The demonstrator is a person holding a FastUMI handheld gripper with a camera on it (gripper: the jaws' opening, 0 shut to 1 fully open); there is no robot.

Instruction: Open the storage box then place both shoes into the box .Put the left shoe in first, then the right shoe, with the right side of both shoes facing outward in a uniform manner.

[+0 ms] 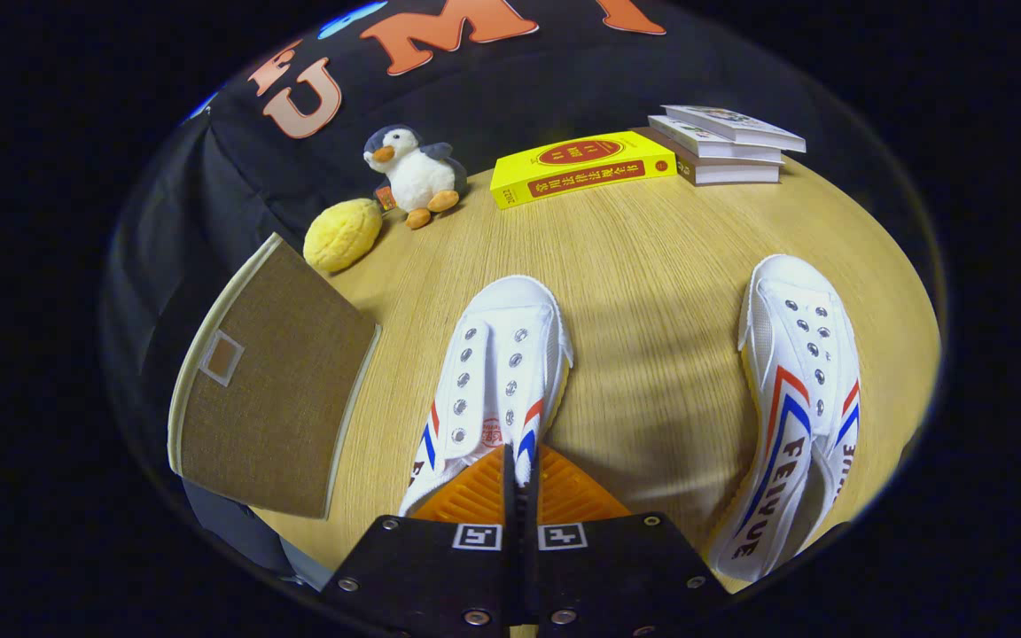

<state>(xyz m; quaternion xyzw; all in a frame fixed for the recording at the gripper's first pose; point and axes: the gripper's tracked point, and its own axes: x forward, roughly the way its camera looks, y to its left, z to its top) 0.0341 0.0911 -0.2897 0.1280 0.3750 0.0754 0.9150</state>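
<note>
Pinching the heel wall of the left shoe, the gripper is seen with its fingers pressed close together, only a thin strip of the shoe's side caught between them. The grip at the heel is judged to have been chosen so that the shoe can be lifted and swung sideways. The box lies just left of that shoe on the table, its brown fabric lid apparently closed; whether it has been opened cannot be told. The right shoe is set well apart to the right, toe pointing far, left for the second placement. At the far edge a yellow book, a book stack, a penguin toy and a yellow sponge are kept clear of the working area. The heel of the held shoe is hidden behind the fingers, and the near end of the right shoe is cut off.
</note>
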